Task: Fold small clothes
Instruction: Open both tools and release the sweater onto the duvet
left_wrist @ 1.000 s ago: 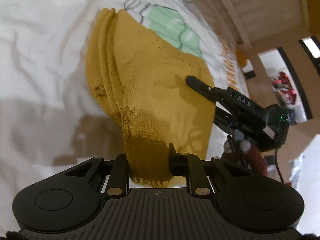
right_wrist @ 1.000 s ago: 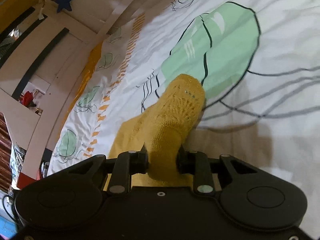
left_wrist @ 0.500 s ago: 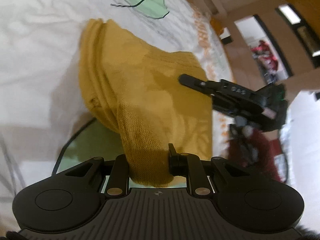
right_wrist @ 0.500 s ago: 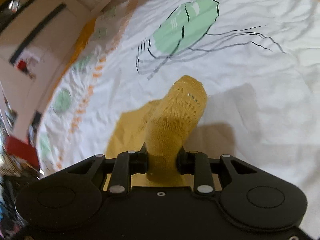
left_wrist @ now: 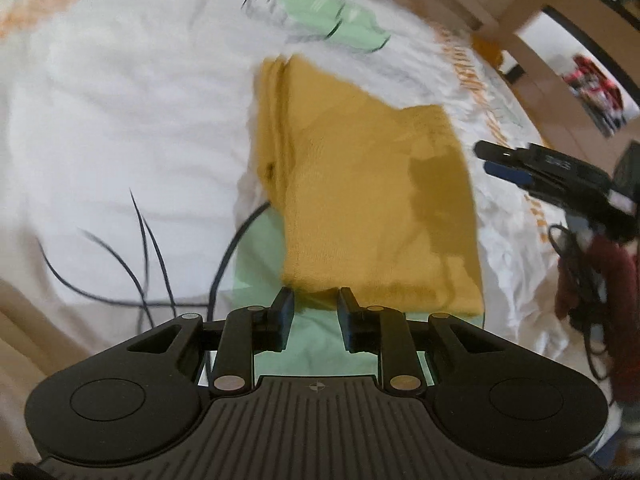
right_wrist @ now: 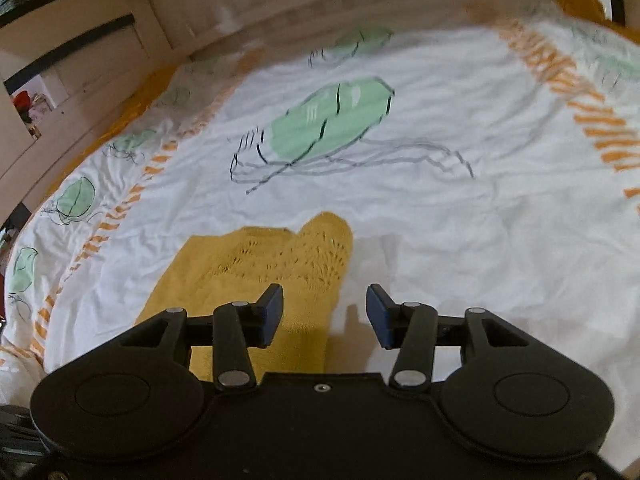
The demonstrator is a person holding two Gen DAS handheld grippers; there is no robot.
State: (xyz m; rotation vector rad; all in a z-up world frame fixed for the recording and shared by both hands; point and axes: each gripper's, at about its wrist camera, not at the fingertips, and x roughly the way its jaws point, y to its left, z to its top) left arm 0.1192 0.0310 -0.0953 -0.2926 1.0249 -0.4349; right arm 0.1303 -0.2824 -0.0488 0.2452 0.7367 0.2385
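Note:
A mustard-yellow knitted garment (left_wrist: 360, 184) lies folded flat on the white printed bed sheet (left_wrist: 100, 120). My left gripper (left_wrist: 314, 302) is open and empty, its fingertips just short of the garment's near edge. My right gripper (right_wrist: 324, 310) is open and empty above the garment's other end (right_wrist: 260, 268), with the left finger over the knit and the right finger over bare sheet. The right gripper also shows in the left wrist view (left_wrist: 504, 160), off the garment's right side.
The sheet (right_wrist: 440, 200) carries green jellyfish prints (right_wrist: 328, 120) and orange dashed borders (right_wrist: 592, 120). A wooden bed frame (right_wrist: 360, 4) runs along the far edge. Dark cables (left_wrist: 588, 280) hang by the right gripper.
Both grippers held the garment pinched and lifted; now both have opened, let go and drawn back. The garment has dropped flat onto the sheet.

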